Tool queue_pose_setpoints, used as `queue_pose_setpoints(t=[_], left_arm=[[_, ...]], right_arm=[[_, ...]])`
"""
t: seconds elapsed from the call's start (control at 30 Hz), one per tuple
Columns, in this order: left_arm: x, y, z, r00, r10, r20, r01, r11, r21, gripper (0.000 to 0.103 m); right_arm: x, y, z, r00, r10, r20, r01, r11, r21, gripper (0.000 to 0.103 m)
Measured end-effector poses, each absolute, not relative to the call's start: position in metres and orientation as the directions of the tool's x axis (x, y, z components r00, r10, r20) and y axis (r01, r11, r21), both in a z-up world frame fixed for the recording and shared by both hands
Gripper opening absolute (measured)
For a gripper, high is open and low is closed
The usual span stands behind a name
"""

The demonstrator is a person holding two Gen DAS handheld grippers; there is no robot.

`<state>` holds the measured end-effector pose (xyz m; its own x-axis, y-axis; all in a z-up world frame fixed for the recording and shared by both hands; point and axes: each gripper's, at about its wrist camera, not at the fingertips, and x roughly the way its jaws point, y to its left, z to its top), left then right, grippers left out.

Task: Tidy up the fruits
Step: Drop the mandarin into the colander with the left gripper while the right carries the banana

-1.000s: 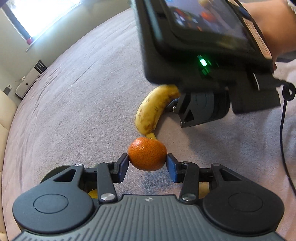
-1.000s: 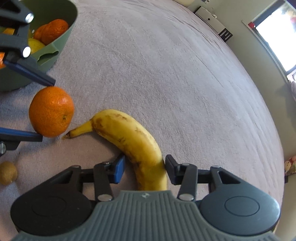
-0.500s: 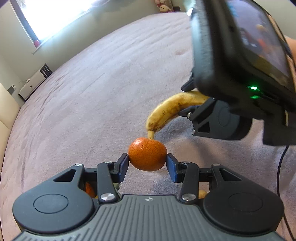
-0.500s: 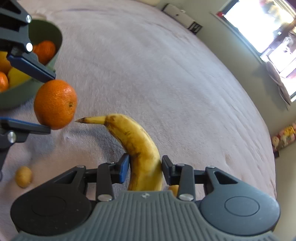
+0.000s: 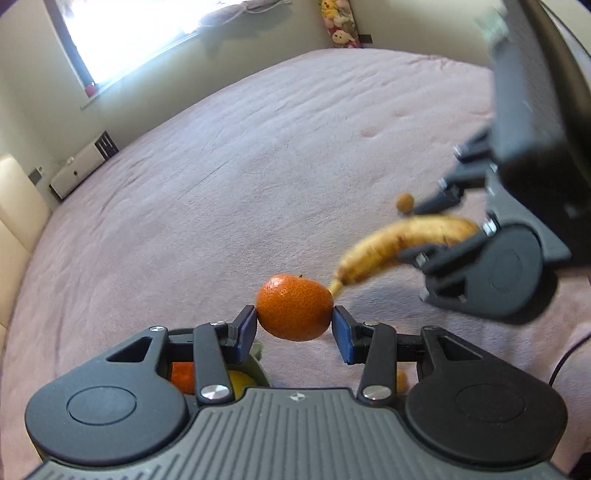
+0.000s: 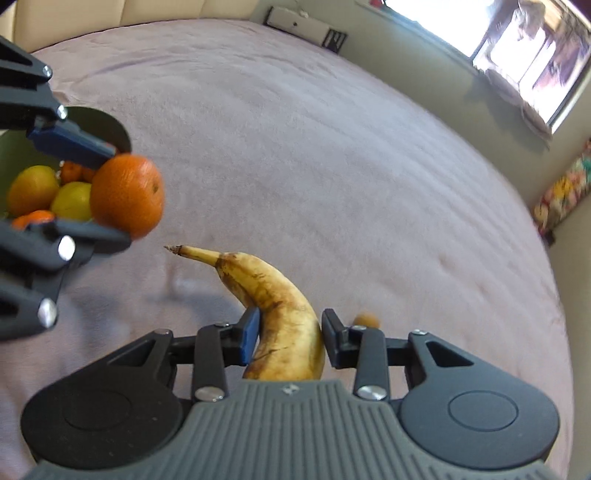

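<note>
My left gripper (image 5: 294,326) is shut on an orange mandarin (image 5: 294,310) and holds it in the air above the pink blanket. The right wrist view shows that same mandarin (image 6: 127,195) at the left, hanging just in front of a green bowl (image 6: 99,122) that holds several citrus fruits. My right gripper (image 6: 290,332) is shut on a brown-spotted banana (image 6: 273,291), whose stem points toward the mandarin. From the left wrist view, the banana (image 5: 399,240) hangs off the blanket at the right, in the right gripper (image 5: 432,229).
A small brown fruit (image 6: 366,319) lies on the blanket (image 6: 332,166) beyond the banana. The bowl's rim (image 5: 258,365) shows under the left gripper's fingers. A white heater (image 5: 79,168), a window and plush toys (image 5: 341,26) line the far walls.
The right gripper has closed on the banana, lifted it off the blanket and rolled. The left gripper has risen with the mandarin, now beside the bowl.
</note>
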<state>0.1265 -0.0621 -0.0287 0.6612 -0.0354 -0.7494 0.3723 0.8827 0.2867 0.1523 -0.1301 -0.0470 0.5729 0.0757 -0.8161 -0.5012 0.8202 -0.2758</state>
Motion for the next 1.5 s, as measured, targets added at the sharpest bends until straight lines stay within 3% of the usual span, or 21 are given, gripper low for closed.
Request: queue_pose_setpoints(t=[0.13, 0.37, 0.43, 0.47, 0.57, 0.67, 0.9, 1.13, 1.27, 1.5], left_arm=[[0.12, -0.054, -0.027, 0.617, -0.097, -0.781, 0.378, 0.907, 0.186, 0.05], [0.109, -0.045, -0.027, 0.591, -0.084, -0.802, 0.363, 0.916, 0.171, 0.05], [0.108, -0.039, -0.023, 0.589, -0.088, -0.803, 0.348, 0.925, 0.154, 0.05], [0.106, -0.035, -0.02, 0.589, -0.093, -0.802, 0.338, 0.931, 0.14, 0.05], [0.106, -0.02, -0.009, 0.594, -0.112, -0.797, 0.299, 0.95, 0.089, 0.05], [0.106, -0.006, 0.001, 0.599, -0.122, -0.792, 0.262, 0.964, 0.049, 0.049], [0.106, 0.023, 0.013, 0.61, -0.1, -0.786, 0.181, 0.983, 0.016, 0.049], [0.11, 0.073, 0.005, 0.574, -0.028, -0.818, 0.021, 1.0, -0.02, 0.049], [0.112, 0.107, -0.001, 0.539, -0.006, -0.842, -0.093, 0.993, -0.067, 0.049], [0.117, 0.123, -0.015, 0.469, 0.054, -0.881, -0.159, 0.987, -0.024, 0.049]], right_arm=[[0.132, -0.139, -0.048, 0.493, 0.059, -0.868, -0.486, 0.846, -0.219, 0.034], [0.114, -0.147, -0.068, 0.379, 0.027, -0.925, -0.492, 0.853, -0.177, 0.034], [0.113, -0.145, -0.074, 0.343, 0.025, -0.939, -0.503, 0.849, -0.161, 0.029], [0.113, -0.145, -0.076, 0.34, 0.03, -0.94, -0.503, 0.85, -0.155, 0.013], [0.116, -0.149, -0.077, 0.334, 0.065, -0.94, -0.486, 0.866, -0.112, 0.016], [0.118, -0.149, -0.079, 0.334, 0.055, -0.941, -0.488, 0.865, -0.122, 0.033], [0.116, -0.144, -0.083, 0.296, 0.07, -0.953, -0.516, 0.851, -0.098, 0.053], [0.125, -0.148, -0.102, 0.263, 0.087, -0.961, -0.47, 0.881, -0.049, 0.051], [0.129, -0.151, -0.109, 0.264, 0.088, -0.96, -0.446, 0.894, -0.041, 0.044], [0.122, -0.15, -0.103, 0.304, 0.094, -0.948, -0.464, 0.884, -0.061, 0.04]])
